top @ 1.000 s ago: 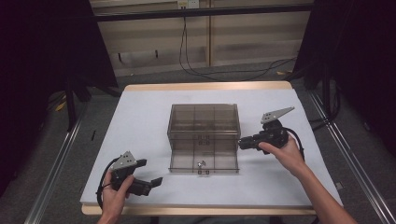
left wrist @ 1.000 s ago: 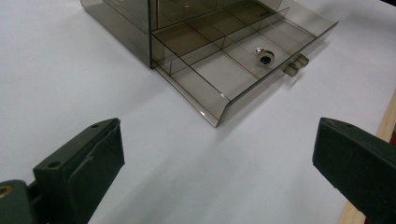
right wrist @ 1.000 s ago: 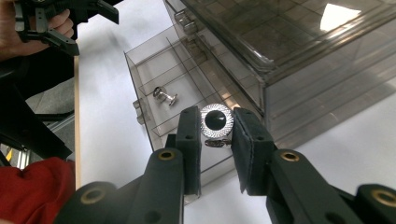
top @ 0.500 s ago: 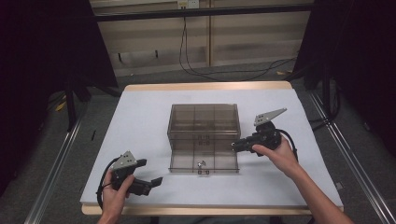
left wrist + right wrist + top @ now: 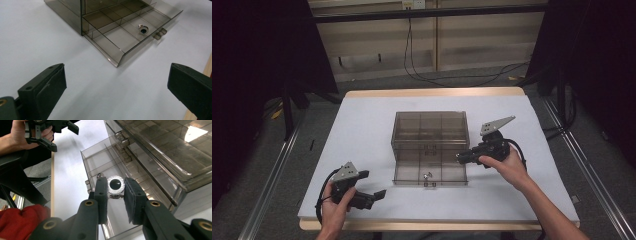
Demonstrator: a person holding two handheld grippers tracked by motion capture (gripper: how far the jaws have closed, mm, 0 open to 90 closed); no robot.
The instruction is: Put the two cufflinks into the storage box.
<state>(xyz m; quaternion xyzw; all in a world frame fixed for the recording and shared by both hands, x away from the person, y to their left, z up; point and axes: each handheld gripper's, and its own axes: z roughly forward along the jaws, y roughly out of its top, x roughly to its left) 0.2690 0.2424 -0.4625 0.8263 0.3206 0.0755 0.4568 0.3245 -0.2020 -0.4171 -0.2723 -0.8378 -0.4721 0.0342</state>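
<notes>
High view: a smoky transparent drawer box [image 5: 430, 131] stands near the middle of the white surface [image 5: 362, 125], with its lower drawer [image 5: 430, 172] pulled out toward the person. A small ring [image 5: 428, 175] lies in the drawer near its front wall. The right gripper [image 5: 460, 158] is held level at the right side of the box, its tip at the drawer's right edge. The left gripper [image 5: 379, 194] rests well to the left of the drawer, near the front edge of the surface. Left gripper view: the jaws stand wide apart with nothing between them; the drawer [image 5: 130, 32] lies ahead, and the ring [image 5: 143, 29] sits in a front compartment just behind the drawer handle [image 5: 160, 33]. Right gripper view: the jaws are drawn close together over the drawer [image 5: 105, 170], with a narrow gap between the pads; the ring [image 5: 116, 184] shows just beyond that gap, and whether the pads touch it cannot be told. The left gripper [image 5: 62, 131] appears farther off, beyond the drawer.
</notes>
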